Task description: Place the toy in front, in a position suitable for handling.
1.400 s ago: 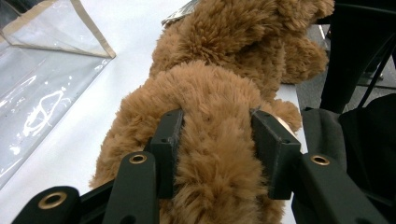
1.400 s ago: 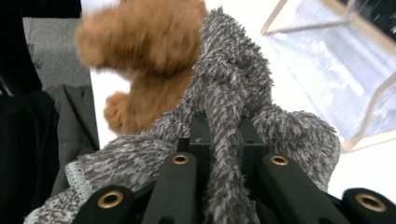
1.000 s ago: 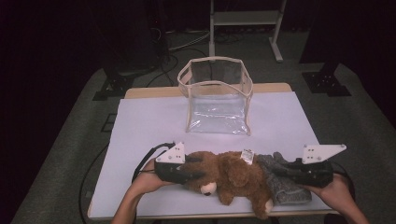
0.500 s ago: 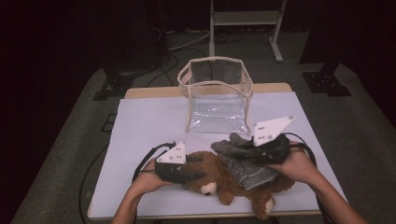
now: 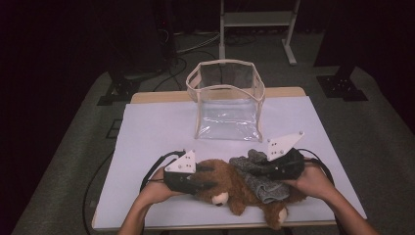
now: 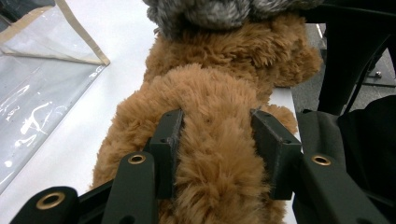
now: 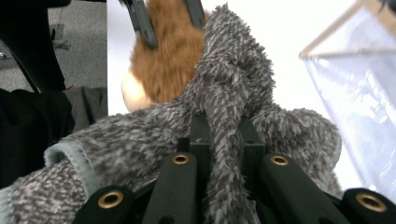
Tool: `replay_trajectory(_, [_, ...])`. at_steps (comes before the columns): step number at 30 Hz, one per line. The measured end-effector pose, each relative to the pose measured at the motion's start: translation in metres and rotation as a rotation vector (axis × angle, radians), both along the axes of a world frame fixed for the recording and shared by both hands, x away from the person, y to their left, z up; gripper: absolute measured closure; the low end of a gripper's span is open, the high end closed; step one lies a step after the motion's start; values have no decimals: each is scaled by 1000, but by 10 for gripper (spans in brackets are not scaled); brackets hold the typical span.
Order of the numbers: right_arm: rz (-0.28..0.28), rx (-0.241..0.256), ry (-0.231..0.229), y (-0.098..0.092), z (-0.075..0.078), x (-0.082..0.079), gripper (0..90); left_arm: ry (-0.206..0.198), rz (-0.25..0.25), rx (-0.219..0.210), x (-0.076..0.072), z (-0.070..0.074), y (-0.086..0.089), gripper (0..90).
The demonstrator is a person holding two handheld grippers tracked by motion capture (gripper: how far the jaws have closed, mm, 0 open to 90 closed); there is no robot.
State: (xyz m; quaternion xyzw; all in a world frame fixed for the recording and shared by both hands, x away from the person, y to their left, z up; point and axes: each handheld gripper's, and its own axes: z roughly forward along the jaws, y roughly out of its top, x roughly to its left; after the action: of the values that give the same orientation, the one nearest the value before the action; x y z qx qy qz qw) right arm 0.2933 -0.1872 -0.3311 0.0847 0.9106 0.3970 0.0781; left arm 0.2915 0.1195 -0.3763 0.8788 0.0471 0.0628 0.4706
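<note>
The brown plush bear [image 5: 244,188] lies along the near edge of the white table [image 5: 156,127]; its middle is covered by the grey fleece cloth [image 5: 257,176], and its far end is partly lost behind the person's right hand [image 5: 313,178]. In the left gripper view the bear's lower body is cut off by the frame; the cloth [image 6: 219,11] shows as a strip at the top edge. The left gripper [image 5: 208,176] has its jaws clamped on a thick fold of the bear's fur [image 6: 217,140]; the right gripper [image 5: 259,169] has its jaws pinched together on a ridge of the cloth [image 7: 224,130]. The clear bag [image 5: 226,100] stands open at the far middle of the table, apart from the bear; its far wall is hard to make out against the dark floor. Compared with a second ago, the right gripper has moved inward from the table's right side, carrying the cloth onto the bear; the left gripper has held its place.
</note>
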Motion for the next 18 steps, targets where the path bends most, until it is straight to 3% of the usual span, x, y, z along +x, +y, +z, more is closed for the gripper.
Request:
replay_trajectory(5, [70,-4,-34,40,13,4,801,-1,-1,-3,1,-1,0,556])
replay_trajectory(8, [96,-45,-14,62,3,11,802,-1,3,-4,1,-1,2,554])
replay_trajectory(11, [80,-46,21,59,-13,17,803,-1,11,-6,1,-2,3,541])
replay_trajectory(14, [45,-26,8,42,-24,17,807,1,21,-30,2,-4,6,515])
replay_trajectory(17, [33,-7,10,35,-27,14,808,-11,29,-17,3,0,7,454])
replay_trajectory(18, [32,-9,-6,36,-27,12,808,-33,66,8,4,4,10,407])
